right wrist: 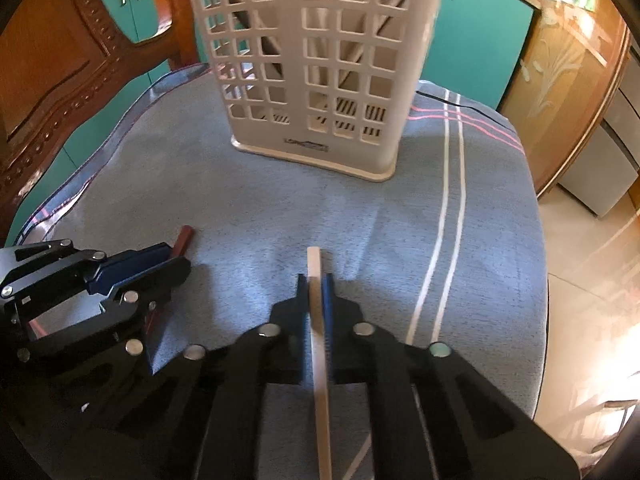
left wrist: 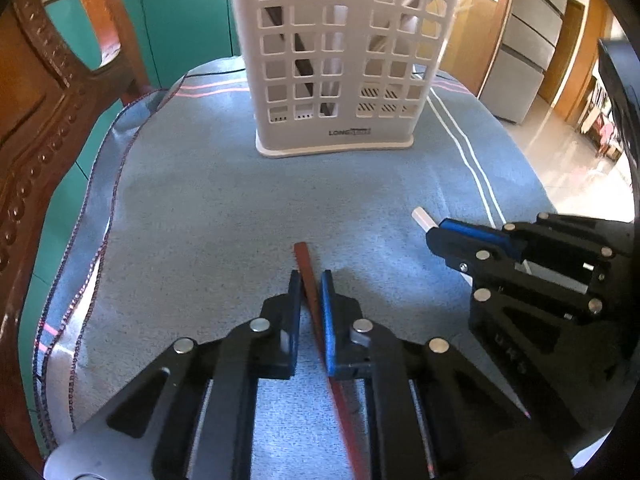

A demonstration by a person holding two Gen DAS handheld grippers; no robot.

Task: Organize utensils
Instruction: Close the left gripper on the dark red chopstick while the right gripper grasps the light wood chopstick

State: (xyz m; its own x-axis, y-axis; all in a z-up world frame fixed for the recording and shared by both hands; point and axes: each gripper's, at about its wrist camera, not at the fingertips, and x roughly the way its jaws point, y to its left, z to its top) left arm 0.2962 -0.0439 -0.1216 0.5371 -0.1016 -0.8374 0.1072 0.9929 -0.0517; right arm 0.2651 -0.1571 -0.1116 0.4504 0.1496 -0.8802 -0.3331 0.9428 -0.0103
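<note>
A cloth covers the bench. On it, at the far side, a holder stands upright, with long utensils leaning inside its compartments. Nearer, the two claws sit side by side on the cloth, the left claw left of the right claw and near it. A chopstick lies between the left claw's jaws, pointing toward the holder. A second chopstick lies between the right claw's jaws, pointing the same way. A chair stands left of the bench, cabinets behind.
</note>
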